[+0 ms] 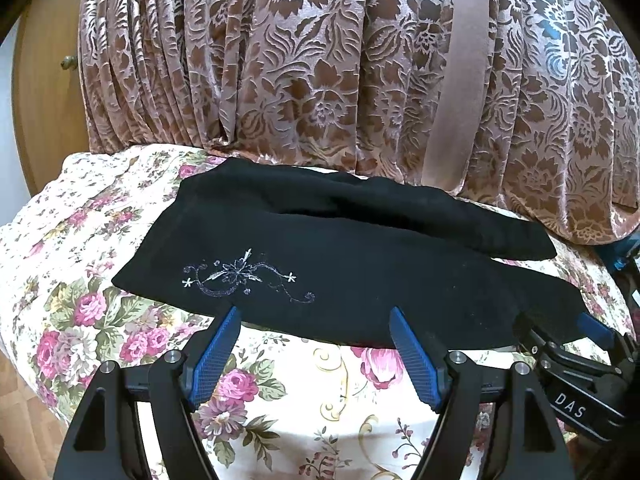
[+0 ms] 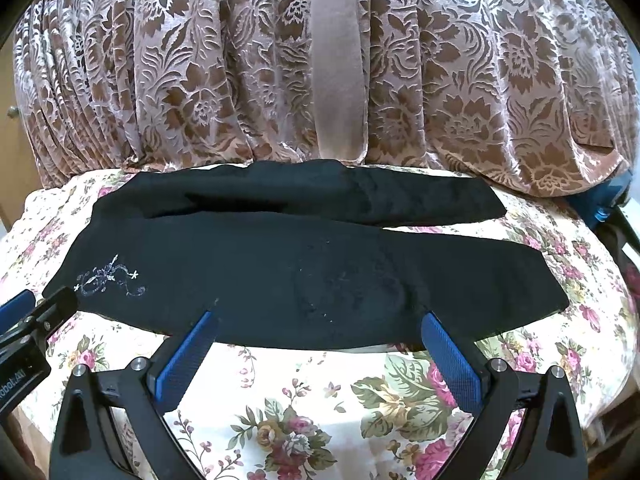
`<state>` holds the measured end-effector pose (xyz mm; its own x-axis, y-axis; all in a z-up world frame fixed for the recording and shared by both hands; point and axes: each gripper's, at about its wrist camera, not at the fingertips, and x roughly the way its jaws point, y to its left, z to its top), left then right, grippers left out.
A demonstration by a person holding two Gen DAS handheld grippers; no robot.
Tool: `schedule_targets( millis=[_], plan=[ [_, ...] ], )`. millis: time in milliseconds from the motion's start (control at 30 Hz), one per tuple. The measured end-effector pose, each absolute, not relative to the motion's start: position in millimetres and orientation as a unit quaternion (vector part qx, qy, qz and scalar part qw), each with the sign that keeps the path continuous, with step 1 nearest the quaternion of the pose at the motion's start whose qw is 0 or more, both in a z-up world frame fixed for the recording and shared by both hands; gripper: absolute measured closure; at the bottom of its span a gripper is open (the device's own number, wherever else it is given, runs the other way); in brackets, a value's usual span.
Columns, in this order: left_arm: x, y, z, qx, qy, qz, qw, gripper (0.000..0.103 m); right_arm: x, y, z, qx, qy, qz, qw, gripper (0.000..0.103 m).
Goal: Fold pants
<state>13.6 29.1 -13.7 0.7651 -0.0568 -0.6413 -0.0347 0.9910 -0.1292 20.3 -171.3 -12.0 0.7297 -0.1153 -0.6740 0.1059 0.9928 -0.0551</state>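
Black pants (image 1: pixel 340 264) lie spread flat across a floral tablecloth (image 1: pixel 80 264), waist to the left with a silver embroidered motif (image 1: pixel 244 276), two legs running right. They also show in the right wrist view (image 2: pixel 280 264). My left gripper (image 1: pixel 314 314) is open, its blue fingertips at the pants' near edge by the waist part. My right gripper (image 2: pixel 318 318) is open, fingertips at the near edge around the near leg's middle. The right gripper also shows at the right of the left wrist view (image 1: pixel 568 340); the left one shows at the left of the right wrist view (image 2: pixel 28 312).
A brown-and-pink floral curtain (image 1: pixel 320 64) hangs right behind the table and touches its far edge. A wooden cabinet (image 1: pixel 48 92) stands at the far left. A blue object (image 2: pixel 600 208) pokes out at the far right edge. The tablecloth (image 2: pixel 320 408) falls away at the near edge.
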Motion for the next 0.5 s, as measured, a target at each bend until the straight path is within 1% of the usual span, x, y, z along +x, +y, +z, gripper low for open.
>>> schedule_targets(
  millis=[267,400,500],
  plan=[
    [17,31,-19,-0.070,0.350,-0.011,0.934,0.025,24,-171,-16,-0.010,0.374,-0.057,0.926,0.000],
    [21,37,-30,-0.085,0.368,-0.017,0.926,0.025,25,-172,-21,-0.009,0.383,-0.055,0.922,0.000],
    [26,47,-42,-0.099,0.385,-0.016,0.917,0.020,27,-177,-26,-0.002,0.392,-0.052,0.919,0.000]
  ],
)
